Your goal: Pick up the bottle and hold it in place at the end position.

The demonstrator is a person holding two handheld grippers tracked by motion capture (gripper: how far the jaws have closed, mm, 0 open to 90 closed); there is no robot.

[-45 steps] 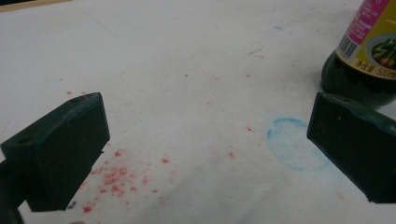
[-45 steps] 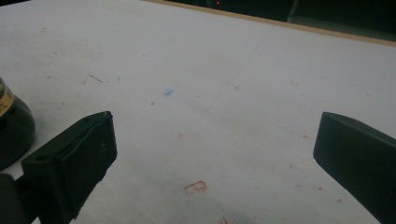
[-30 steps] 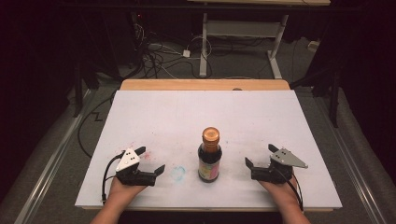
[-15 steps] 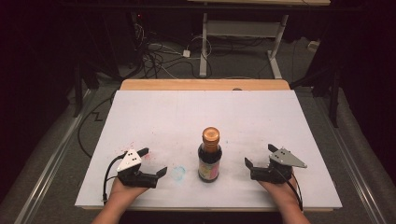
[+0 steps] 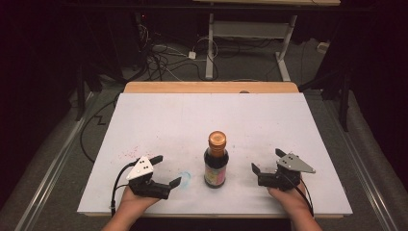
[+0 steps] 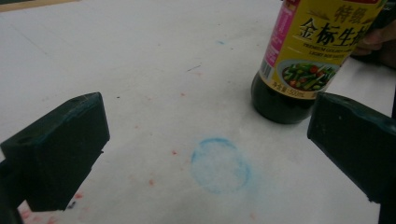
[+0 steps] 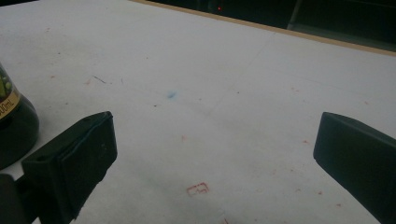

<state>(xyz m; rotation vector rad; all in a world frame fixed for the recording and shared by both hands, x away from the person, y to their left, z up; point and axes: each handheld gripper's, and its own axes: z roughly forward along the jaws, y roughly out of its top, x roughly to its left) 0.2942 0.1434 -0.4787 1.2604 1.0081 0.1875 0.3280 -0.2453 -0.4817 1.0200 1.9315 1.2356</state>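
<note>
The bottle [image 5: 216, 161] stands upright on my surface [image 5: 192, 120], its long axis vertical and its copper-coloured cap [image 5: 217, 138] pointing straight up. It sits near the front edge, roughly midway between my two tools. Its dark contents fill the body, and its yellow label [image 6: 322, 42] with a pink side strip faces my left tool's camera; in that view the neck and cap are cut off at the top edge.

My left tool [image 5: 163, 171] rests low to the bottle's left, jaws spread wide and holding nothing, apart from the bottle. A faint blue ring [image 6: 219, 164] stains the surface between those jaws, just short of the bottle's base. My right tool [image 5: 267, 161] lies to the bottle's right, likewise spread and empty; in the right gripper view the bottle's base [image 7: 14, 123] shows at the left margin, cut off by the frame.

The surface is white with scattered red and blue specks and a wooden strip [image 5: 211, 87] along its far edge. Beyond it the room is dark: cables [image 5: 163, 57] trail on the floor beside a white table frame [image 5: 245, 36]. Small print on the label is hard to make out.
</note>
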